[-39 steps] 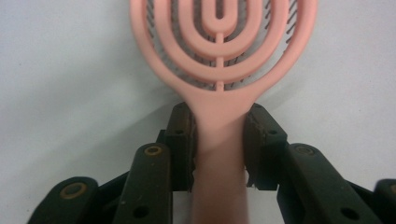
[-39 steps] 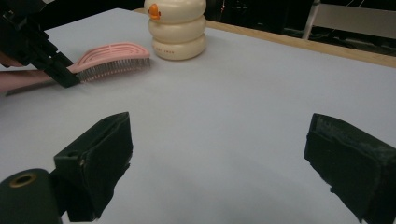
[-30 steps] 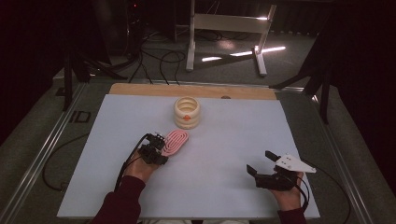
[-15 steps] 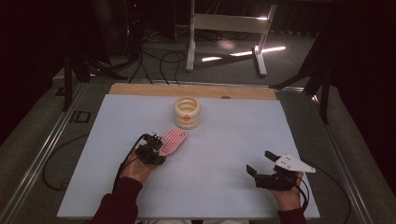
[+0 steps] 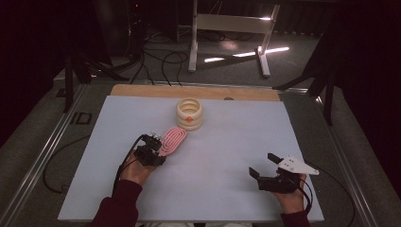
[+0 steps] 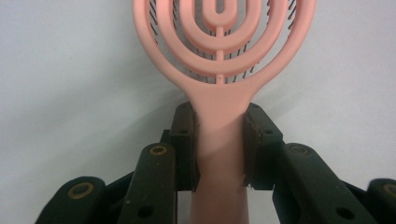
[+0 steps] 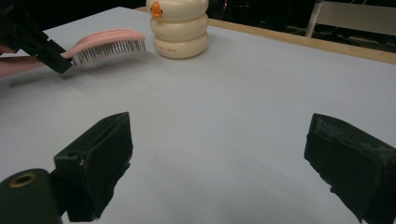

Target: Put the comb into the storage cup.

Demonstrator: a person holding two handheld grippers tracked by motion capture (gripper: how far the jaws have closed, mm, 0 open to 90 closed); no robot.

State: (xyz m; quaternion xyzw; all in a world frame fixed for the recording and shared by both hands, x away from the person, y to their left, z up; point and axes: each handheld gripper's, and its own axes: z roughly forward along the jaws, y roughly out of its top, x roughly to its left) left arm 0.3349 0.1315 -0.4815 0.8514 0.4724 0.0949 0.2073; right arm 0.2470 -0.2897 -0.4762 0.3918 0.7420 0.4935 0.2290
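I am working over the wide pale grey-white mat (image 5: 227,189) that covers the wooden table, and nearly all of it lies bare. Toward its far edge stands the cream-coloured ribbed round holder with a small orange mark on its side (image 5: 189,113), upright and open at the top as far as I can see from the high view. Just near it, on my side and a little left, is the pink plastic oval hairbrush with looped ribs and pale bristles (image 5: 173,140); its head points toward the holder but I see a gap between the two. In the right gripper view the brush rides bristles down and, to my eye, slightly off the mat, though I cannot be sure it is clear of it. My left gripper (image 5: 153,150) has its jaws clamped on the brush's handle, and in the left gripper view both pads press its sides just below the head. My right gripper (image 5: 265,164) sits well apart near the front right of the mat, jaws spread wide with nothing between them. I judge the step in hand to be carrying the brush toward the holder. Next I would need to lift it higher, tip it so one end points down, and line it up over the opening before lowering; a skewed approach could knock the holder over.
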